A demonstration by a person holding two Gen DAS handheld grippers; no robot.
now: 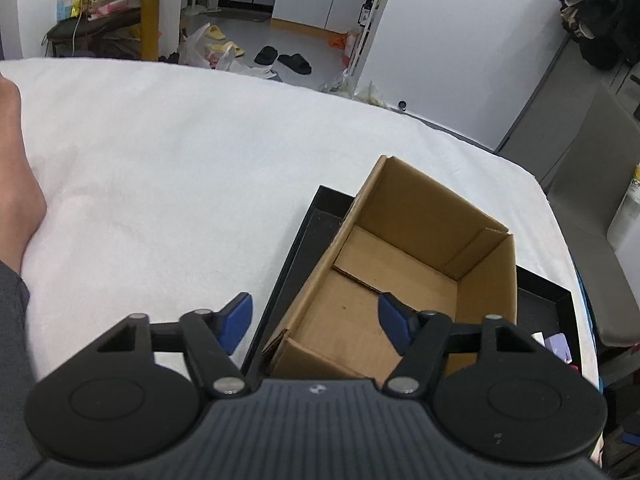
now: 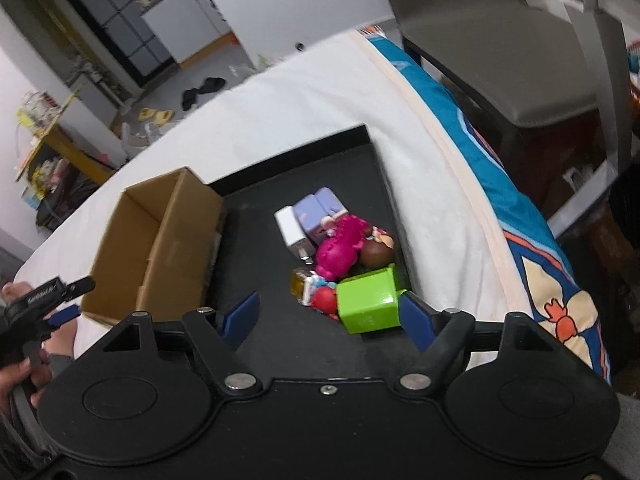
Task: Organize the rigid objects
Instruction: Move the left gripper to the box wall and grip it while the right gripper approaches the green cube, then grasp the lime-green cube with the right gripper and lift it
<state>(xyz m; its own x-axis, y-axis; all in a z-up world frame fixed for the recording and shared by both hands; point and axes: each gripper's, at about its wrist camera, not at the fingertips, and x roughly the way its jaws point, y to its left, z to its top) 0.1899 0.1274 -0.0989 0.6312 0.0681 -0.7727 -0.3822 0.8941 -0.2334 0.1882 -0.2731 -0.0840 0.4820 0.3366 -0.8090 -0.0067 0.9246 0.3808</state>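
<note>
**Both grippers hovering open over the tray, nothing grasped**

The left gripper [image 1: 316,322] is hanging above the near end of the open cardboard box [image 1: 400,280], tilted downward so that it is looking into the box's bare brown floor. Its jaws are standing wide apart and holding nothing; one blue fingertip [image 1: 240,320] is sitting over the white cloth [image 1: 180,160] just outside the black tray [image 1: 296,248], the other over the box interior. The box is resting inside the tray at the tray's left end, and the box's flaps are folded flat along its bottom.

The right gripper [image 2: 328,316] is poised above the tray's [image 2: 264,264] near edge, pitched forward and rolled a little, with its jaws likewise spread wide and empty. Between its blue fingertips [image 2: 416,320] a lime green cube-shaped container [image 2: 366,300] is lying tipped on its side, close to the right pad; whether they are touching is not clear. Behind the cube, toward the tray's right edge, a cluster of small items is piled together: a magenta plastic toy [image 2: 340,244], a brown ball-like piece [image 2: 376,254], a white charger plug [image 2: 292,228], a lavender block [image 2: 320,208], a small red piece [image 2: 325,298] and an amber bottle-like thing [image 2: 301,282]. The cardboard box [image 2: 160,236] is standing at the tray's left side, well apart from the pile.

At the left edge of the right wrist view, the person's hand [image 2: 20,368] is gripping the handle of the other gripper [image 2: 44,300] beside the box.
</note>
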